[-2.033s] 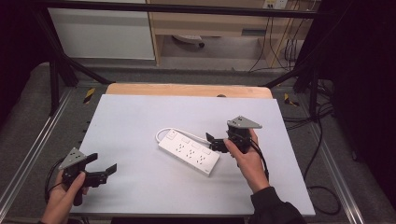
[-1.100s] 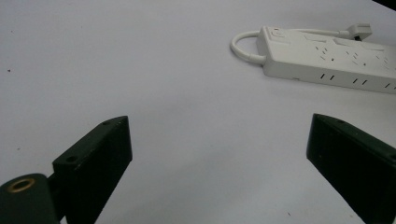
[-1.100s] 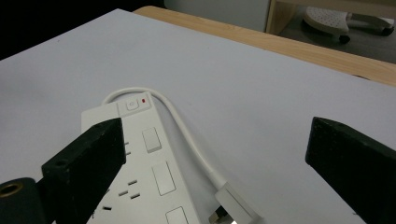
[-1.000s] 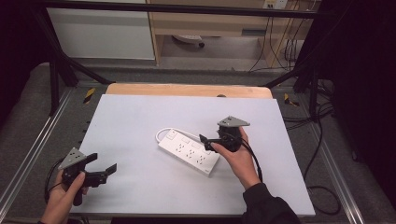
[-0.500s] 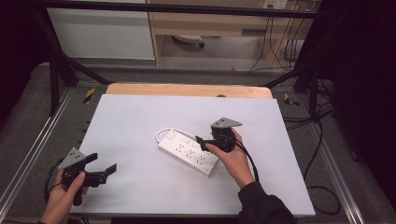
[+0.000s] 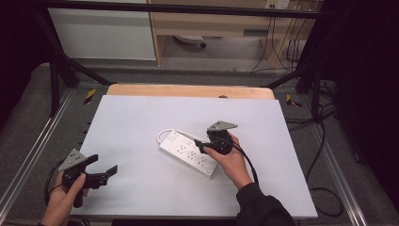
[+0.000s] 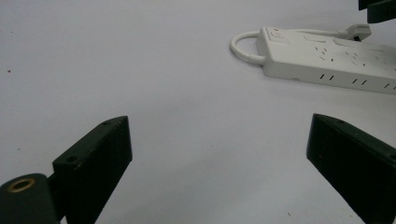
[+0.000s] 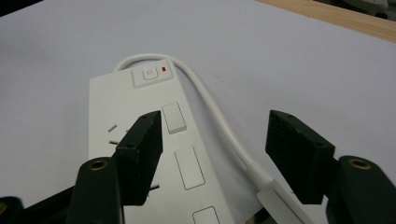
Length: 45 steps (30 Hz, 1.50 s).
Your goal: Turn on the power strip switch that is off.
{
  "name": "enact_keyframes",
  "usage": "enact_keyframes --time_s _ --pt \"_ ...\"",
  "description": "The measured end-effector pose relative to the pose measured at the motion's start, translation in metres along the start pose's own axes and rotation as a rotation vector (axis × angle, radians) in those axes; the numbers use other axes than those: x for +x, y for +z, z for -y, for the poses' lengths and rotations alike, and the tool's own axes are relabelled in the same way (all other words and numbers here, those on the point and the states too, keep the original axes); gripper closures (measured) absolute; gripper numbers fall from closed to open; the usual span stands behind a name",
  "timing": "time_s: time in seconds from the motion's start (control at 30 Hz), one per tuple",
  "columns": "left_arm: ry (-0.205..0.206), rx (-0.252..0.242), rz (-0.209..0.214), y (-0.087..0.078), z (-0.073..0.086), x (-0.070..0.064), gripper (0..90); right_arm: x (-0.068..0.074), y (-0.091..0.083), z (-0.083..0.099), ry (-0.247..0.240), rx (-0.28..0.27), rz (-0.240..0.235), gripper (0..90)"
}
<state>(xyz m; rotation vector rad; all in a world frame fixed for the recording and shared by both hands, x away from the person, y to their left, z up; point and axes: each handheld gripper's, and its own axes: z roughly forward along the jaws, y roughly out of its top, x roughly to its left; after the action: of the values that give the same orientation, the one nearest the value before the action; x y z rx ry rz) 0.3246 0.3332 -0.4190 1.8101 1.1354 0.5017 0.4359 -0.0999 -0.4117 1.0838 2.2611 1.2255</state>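
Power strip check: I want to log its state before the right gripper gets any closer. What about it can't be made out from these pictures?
- Near end of the power strip: high view, covered by the right gripper and hand.
- Plug: right gripper view, cut off by the bottom edge.
- Socket markings: high view, too small.
- Far end: left gripper view, cut off by the right edge.

The table (image 6: 141, 122) has a pale grey top, and a wooden edge (image 6: 188, 90) shows along its far side. A metal rail (image 6: 33, 155) runs on the floor at the left of the table. Behind the table stands a white cabinet (image 6: 103, 33), and next to it a wooden shelf (image 6: 211, 23). Black cables (image 6: 282, 47) hang near the shelf, at the right.
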Motion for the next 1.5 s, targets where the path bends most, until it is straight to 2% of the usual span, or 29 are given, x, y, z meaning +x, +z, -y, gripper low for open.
enact_keyframes --time_s 0.23,0.37,0.73,1.0,1.17,1.5 --pt "0.0 0.0 0.0 0.0 0.0 0.0 6.9 0.003 0.005 0.003 -0.006 0.012 -0.015 49.0" --pt "0.0 -0.001 -0.001 0.0 0.0 0.0 6.9 0.005 0.008 0.005 -0.02 0.018 -0.022 58.3" --pt "0.001 -0.001 0.0 0.0 0.0 0.0 6.9 0.009 0.013 0.009 -0.035 0.012 -0.05 73.3" --pt "0.001 -0.001 0.001 0.0 0.0 0.0 7.0 0.011 0.016 0.01 -0.034 0.005 -0.056 80.2" --pt "0.002 0.0 0.001 0.0 0.0 0.0 6.9 0.013 0.017 0.011 -0.051 -0.002 -0.066 86.7" --pt "0.003 0.002 0.0 0.0 0.0 0.0 7.0 0.015 0.021 0.012 -0.062 -0.004 -0.074 90.0"
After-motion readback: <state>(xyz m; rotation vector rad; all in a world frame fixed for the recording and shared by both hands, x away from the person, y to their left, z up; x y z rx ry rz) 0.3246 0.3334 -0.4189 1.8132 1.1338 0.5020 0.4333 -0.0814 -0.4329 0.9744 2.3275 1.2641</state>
